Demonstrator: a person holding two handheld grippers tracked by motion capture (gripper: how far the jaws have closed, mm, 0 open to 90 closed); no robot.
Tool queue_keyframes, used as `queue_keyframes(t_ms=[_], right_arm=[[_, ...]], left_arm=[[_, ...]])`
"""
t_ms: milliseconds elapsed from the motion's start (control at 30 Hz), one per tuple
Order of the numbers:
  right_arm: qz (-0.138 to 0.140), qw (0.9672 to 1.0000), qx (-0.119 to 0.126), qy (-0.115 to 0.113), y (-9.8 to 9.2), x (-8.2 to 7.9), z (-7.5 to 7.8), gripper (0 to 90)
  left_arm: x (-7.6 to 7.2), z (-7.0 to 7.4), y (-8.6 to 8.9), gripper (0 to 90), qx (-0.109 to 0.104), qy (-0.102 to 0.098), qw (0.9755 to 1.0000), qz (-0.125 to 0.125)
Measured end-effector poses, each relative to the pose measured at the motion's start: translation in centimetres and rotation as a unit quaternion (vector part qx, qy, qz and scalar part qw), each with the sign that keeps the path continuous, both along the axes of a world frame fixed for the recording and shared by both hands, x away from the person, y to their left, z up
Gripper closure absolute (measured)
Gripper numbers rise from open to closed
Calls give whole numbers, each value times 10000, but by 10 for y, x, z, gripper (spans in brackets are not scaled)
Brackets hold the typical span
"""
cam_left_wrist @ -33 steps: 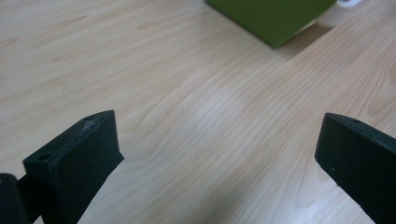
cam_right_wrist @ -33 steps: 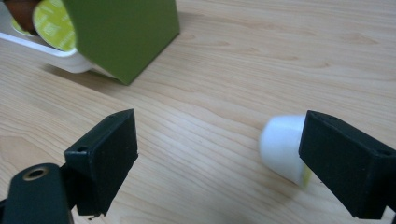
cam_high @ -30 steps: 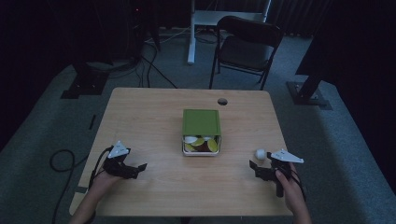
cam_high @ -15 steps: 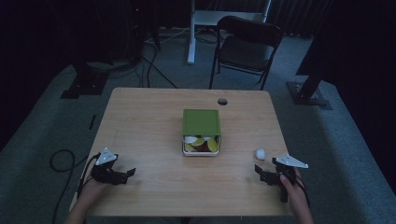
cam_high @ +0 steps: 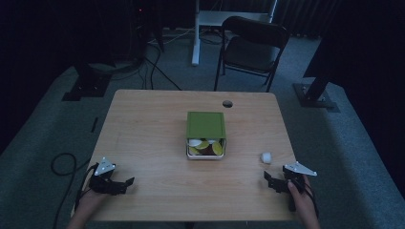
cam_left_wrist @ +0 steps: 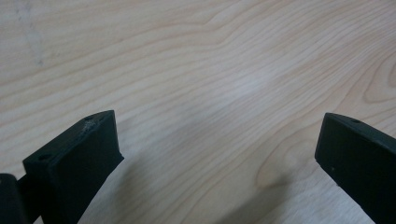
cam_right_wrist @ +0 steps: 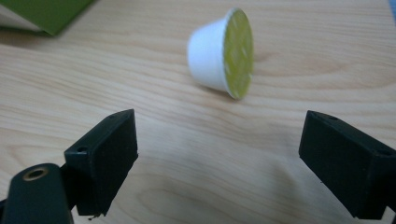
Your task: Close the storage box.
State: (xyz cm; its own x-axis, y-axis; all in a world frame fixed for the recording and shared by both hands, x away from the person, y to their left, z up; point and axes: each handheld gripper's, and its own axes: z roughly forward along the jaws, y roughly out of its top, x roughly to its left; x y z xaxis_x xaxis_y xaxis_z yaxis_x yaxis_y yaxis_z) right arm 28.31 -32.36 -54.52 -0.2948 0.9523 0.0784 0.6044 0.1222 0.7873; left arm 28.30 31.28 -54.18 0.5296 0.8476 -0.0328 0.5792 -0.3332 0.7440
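Note:
A green box (cam_high: pixel 206 128) sits at the table's middle, its near end showing several yellow, white and dark pods (cam_high: pixel 205 147). One white pod (cam_high: pixel 266 157) with a yellow-green lid (cam_right_wrist: pixel 239 53) lies on its side to the right of the box. My right gripper (cam_high: pixel 271 180) rests just short of that pod, jaws wide open, nothing between them (cam_right_wrist: pixel 219 154). Near the front left corner my left gripper (cam_high: pixel 123 184) stands open over bare wood (cam_left_wrist: pixel 219 149).
The wooden table (cam_high: pixel 153 133) has a round cable hole (cam_high: pixel 228 103) at its far edge. A black chair (cam_high: pixel 250 47) and stand legs lie beyond it on the grey carpet. Cables trail off the table's left side. A box corner (cam_right_wrist: pixel 44 14) shows in the right gripper view.
Both hands have drawn back toward the table's front edge. The right gripper has pulled away from the white pod, which stays lying where it was.

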Motion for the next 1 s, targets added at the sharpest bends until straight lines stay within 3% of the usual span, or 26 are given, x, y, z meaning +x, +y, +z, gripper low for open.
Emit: queue_keyframes(t_ms=[67,233,400,567,700,800,1000], right_arm=[[-117,9999,-118,42,1,0,-2,112],[-385,9991,-84,136,-1,0,-4,112],[-423,9986,-207,229,-2,0,-4,112],[-524,9972,-346,400,-1,-2,-6,112],[-513,9968,-447,408,0,-2,-6,112],[-514,9968,-448,411,0,-2,-6,111],[-517,9968,-439,417,0,-2,-6,111]], left_arm=[[-2,0,1,0,6,-26,10000,73],[-8,-2,-1,0,95,-58,9996,246],[-11,-2,1,0,215,-23,9985,507],[-14,-2,4,0,206,-4,9974,692],[-15,-3,0,0,378,-24,9955,873],[-14,-4,-3,0,616,59,9922,1084],[-12,-5,-2,0,382,292,9891,1391]])
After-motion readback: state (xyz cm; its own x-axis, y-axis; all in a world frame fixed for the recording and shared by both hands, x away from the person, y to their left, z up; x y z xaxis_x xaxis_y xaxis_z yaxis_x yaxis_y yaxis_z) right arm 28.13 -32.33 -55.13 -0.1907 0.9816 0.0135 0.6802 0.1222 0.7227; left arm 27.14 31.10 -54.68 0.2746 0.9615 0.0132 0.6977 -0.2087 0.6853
